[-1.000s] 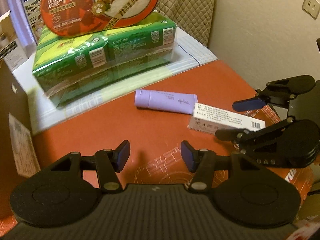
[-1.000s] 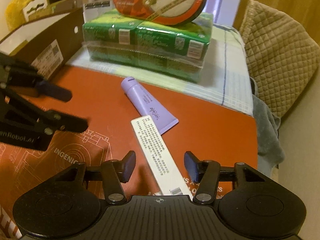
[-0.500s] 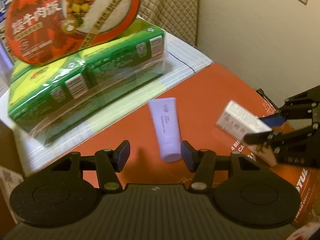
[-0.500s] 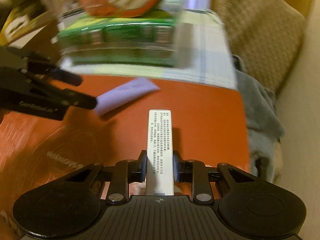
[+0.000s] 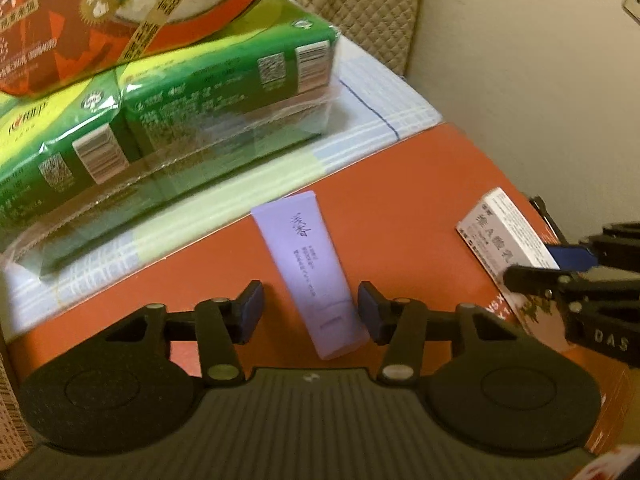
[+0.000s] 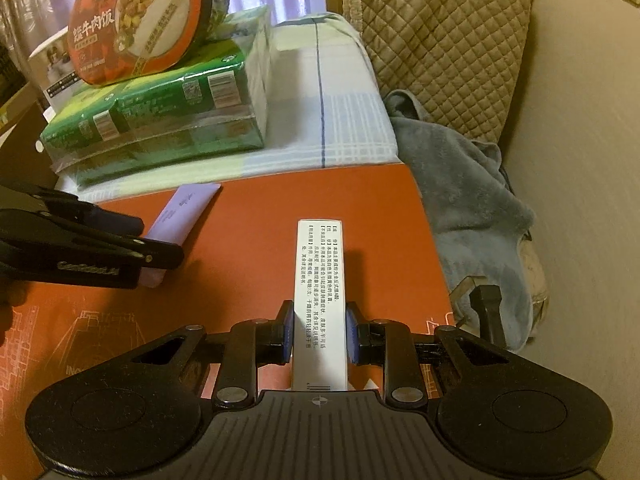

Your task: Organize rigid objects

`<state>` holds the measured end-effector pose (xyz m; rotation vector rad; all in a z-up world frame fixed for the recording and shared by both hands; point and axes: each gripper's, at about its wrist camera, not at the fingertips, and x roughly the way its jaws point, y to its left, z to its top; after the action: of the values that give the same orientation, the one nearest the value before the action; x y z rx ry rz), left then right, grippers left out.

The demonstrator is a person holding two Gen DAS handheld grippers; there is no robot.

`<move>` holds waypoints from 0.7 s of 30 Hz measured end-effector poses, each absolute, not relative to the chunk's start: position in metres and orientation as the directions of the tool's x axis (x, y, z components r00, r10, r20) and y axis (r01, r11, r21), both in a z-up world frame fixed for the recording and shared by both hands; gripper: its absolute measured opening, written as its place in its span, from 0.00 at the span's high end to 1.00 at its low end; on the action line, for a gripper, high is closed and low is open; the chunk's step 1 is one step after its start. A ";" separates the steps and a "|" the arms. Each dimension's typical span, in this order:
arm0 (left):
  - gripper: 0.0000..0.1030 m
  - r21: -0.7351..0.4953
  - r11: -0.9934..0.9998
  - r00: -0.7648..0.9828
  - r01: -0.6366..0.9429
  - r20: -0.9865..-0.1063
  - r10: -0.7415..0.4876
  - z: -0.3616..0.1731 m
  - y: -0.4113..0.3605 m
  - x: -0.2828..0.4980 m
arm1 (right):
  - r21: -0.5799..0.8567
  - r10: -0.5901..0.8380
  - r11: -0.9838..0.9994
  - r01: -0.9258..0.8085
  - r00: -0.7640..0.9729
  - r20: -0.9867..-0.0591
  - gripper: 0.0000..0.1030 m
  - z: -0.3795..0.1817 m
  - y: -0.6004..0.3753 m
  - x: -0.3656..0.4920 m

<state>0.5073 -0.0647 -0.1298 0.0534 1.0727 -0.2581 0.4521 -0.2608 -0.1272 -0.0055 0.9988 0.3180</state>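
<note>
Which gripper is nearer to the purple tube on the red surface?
Left. The left gripper straddles the purple tube, its jaws just closing in but one pad not yet touching. The right gripper is off to the side, shut on the white box.

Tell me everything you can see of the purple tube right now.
The purple tube is a flat, soft-looking lilac plastic squeeze tube with dark printed characters. It lies flat on the orange mat, crimped end towards the green packs. Its near end sits between the left gripper's jaws, which have just been closing; the pads do not press it yet.
</note>
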 end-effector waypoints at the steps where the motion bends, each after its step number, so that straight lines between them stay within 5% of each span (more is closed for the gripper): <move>1: 0.65 -0.091 0.969 0.447 0.231 -0.874 -0.189 -0.130 -0.064 0.508 | 0.140 0.260 0.954 -0.265 0.500 -0.826 0.78 -0.127 -0.261 0.451; 4: 0.74 -0.089 0.969 0.446 0.230 -0.876 -0.186 -0.133 -0.064 0.509 | 0.138 0.261 0.953 -0.270 0.499 -0.826 0.78 -0.127 -0.259 0.450; 21: 0.74 -0.049 0.994 0.441 0.096 -0.894 -0.086 -0.128 -0.010 0.420 | 0.183 0.385 0.876 -0.447 0.417 -0.823 0.78 -0.127 -0.214 0.408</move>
<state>0.4201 -0.0099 -0.1282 0.0094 1.1087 -0.1129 0.4083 -0.2143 -0.1273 -0.0684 1.0136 0.5227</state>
